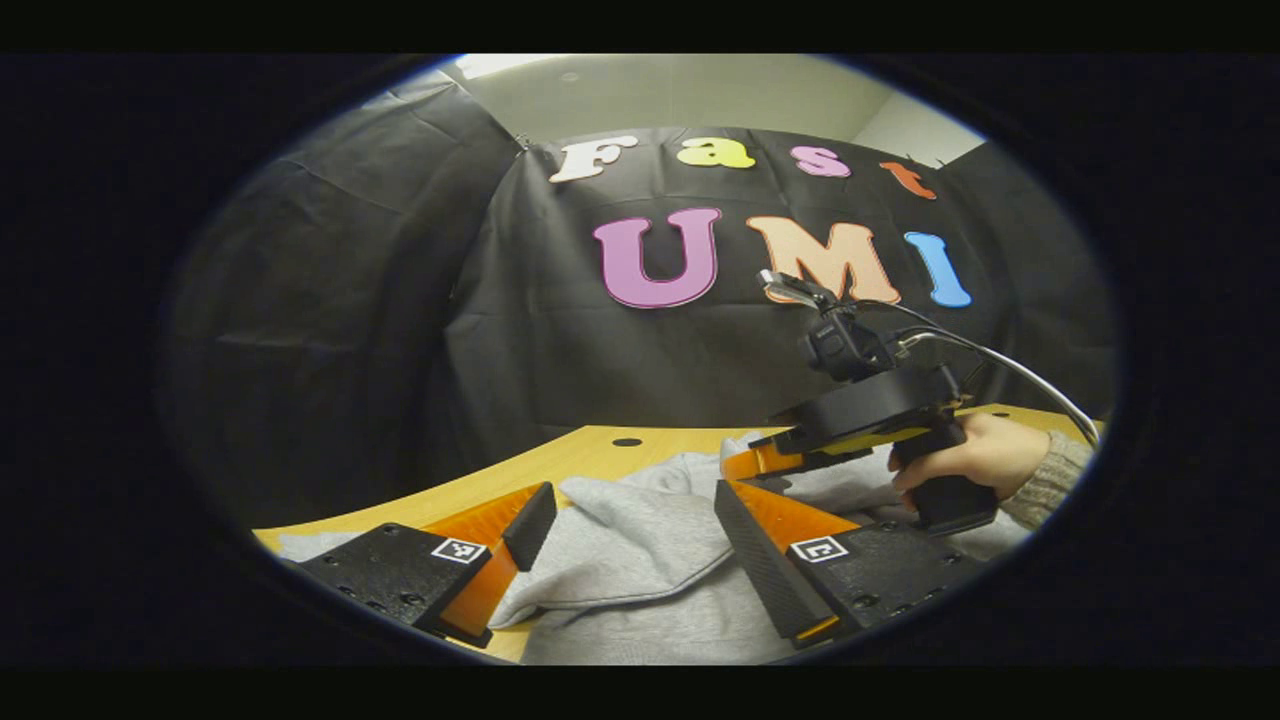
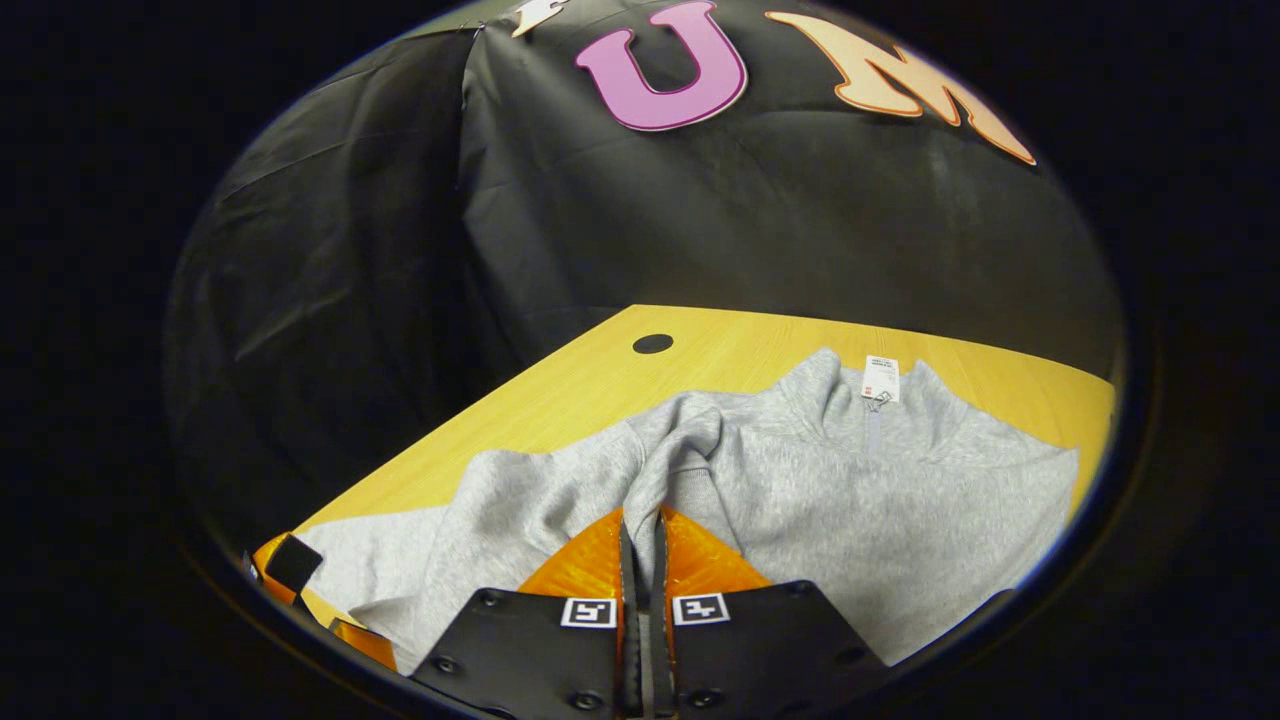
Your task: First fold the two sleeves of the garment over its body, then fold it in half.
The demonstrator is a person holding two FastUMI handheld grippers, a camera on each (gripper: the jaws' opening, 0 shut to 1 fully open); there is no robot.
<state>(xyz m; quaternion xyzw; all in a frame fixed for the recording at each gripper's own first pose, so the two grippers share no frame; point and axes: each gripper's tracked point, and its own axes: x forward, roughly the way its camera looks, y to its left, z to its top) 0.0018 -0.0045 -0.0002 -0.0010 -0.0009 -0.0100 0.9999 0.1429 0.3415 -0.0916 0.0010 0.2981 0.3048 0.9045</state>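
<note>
1. Looking along the left gripper [image 1: 630, 520] in the left gripper view: its jaws stand wide apart, clamped on nothing, above the grey garment [image 1: 640, 560], which lies on the wooden table [image 1: 560, 455]. A rumpled fold of the garment rises between the two fingers [image 1: 765, 570]; whether the cloth touches them cannot be told. Each finger carries a small square black-and-white marker, not legible as writing.

2. Beyond the garment in the same view, the right gripper [image 1: 745, 460] is held by a hand [image 1: 965, 455] in a knitted sleeve [image 1: 1055, 475]. Its tips sit low at the garment; the state of its jaws cannot be told from here. A cable [image 1: 1000, 365] arcs from its top. A dark round hole [image 1: 627, 441] marks the table behind the garment.

3. In the right gripper view, the right gripper [image 2: 640, 535] has its jaws together, pinching a ridge of the garment [image 2: 800, 490] that runs up from the tips toward the collar [image 2: 830, 385].

4. The garment lies spread on the table [image 2: 720, 350], collar farthest from the gripper. A white label [image 2: 881, 378] with a small hanging tag sits inside the collar; its print is too small to read. The table's hole [image 2: 652, 343] lies beyond the garment. The other gripper [image 2: 300, 580] shows at the garment's near edge.

5. No containers appear in either view.
</note>
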